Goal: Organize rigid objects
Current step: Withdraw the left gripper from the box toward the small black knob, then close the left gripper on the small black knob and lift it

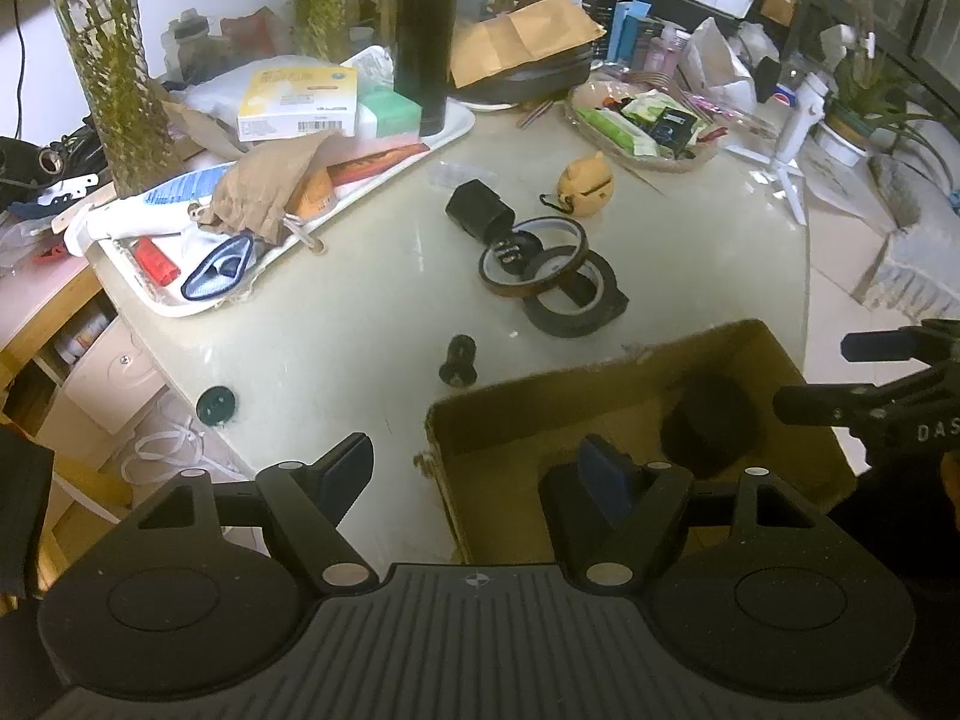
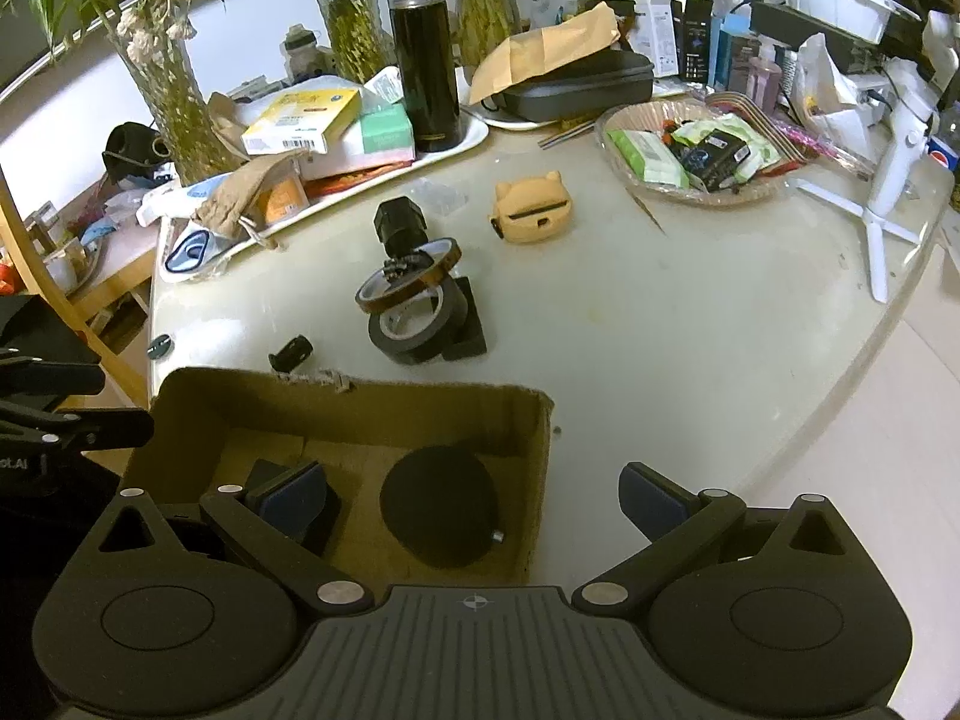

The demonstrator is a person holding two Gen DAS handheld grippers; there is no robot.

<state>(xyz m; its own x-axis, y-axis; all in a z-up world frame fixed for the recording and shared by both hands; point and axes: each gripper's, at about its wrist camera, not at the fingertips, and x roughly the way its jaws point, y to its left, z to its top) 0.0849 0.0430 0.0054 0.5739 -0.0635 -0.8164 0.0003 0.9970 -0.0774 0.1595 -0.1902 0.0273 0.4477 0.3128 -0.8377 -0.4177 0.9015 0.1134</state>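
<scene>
An open cardboard box [image 1: 606, 387] [image 2: 360, 402] sits at the table's near edge with a black round object [image 1: 711, 426] [image 2: 441, 507] and a black block inside. On the table beyond lie an amber tape roll [image 1: 531, 255] [image 2: 408, 276] leaning on a black tape roll [image 1: 573, 300] [image 2: 417, 324], a black cylinder [image 1: 480, 210] [image 2: 402, 225], a small black part [image 1: 459, 360] [image 2: 291, 354], a black disc [image 1: 216, 405] and a yellow animal-shaped case [image 1: 585, 183] [image 2: 534, 210]. My left gripper [image 1: 480, 468] is open over the box's left wall. My right gripper [image 2: 474, 498] is open over the box's right wall.
A white tray [image 1: 174, 300] [image 2: 474, 135] with boxes, a paper bag and a black flask [image 1: 423, 42] [image 2: 423, 60] stands at the back left. A basket of packets [image 1: 645, 120] [image 2: 690, 147] and a white tripod [image 2: 888, 180] are at the back right. Glass vases with plants stand behind.
</scene>
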